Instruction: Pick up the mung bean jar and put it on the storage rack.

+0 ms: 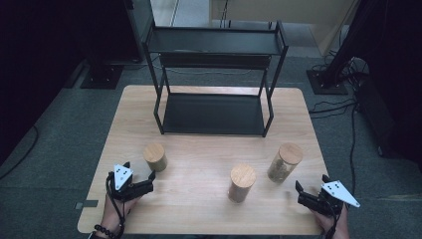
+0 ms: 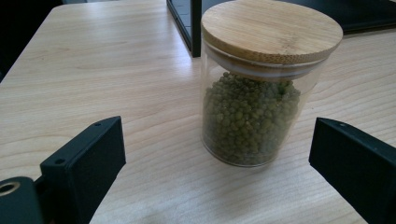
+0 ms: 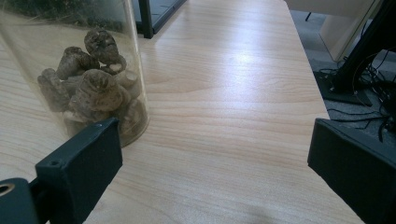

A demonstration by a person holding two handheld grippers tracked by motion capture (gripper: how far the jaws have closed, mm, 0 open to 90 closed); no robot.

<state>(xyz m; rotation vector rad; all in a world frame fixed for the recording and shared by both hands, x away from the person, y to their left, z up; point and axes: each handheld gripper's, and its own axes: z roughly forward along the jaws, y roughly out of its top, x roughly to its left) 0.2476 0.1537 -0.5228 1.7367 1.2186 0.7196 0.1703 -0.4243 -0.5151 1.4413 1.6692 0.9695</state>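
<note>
1. High view: the left gripper and right gripper rest near the table's front edge, both empty; three jars stand before the rack. I judge this the approach step.
2. Left gripper view: jaws spread wide, the bean jar centred just ahead; next, advance and close.
3. Right gripper view: jaws wide apart; the mushroom jar sits off to the left, its contents plain here.

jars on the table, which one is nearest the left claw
The jar of green beans, leftmost of the three, just ahead of the open left claw; the other two stand farther right.

No readable text or labels anywhere
</note>
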